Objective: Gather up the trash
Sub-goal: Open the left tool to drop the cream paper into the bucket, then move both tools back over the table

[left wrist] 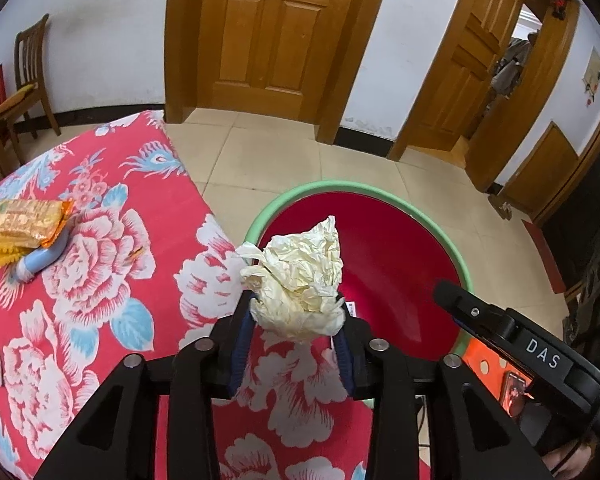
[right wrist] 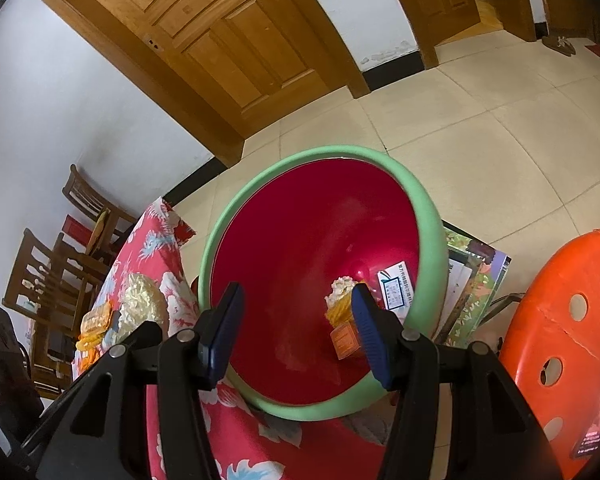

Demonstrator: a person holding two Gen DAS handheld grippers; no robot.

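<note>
Paper wad over the bin

My left gripper [left wrist: 296, 312] pinches a crumpled paper ball [left wrist: 304, 276] above the red bin [right wrist: 428, 216]; my right gripper [right wrist: 296, 304] hangs released, empty.

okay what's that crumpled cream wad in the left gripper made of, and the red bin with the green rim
Crumpled wad: likely thin paper or tissue, matte cream, with sharp creases that hold their shape. Bin: looks like moulded plastic, glossy red inside with soft reflections, and a smooth, duller green rim.
</note>
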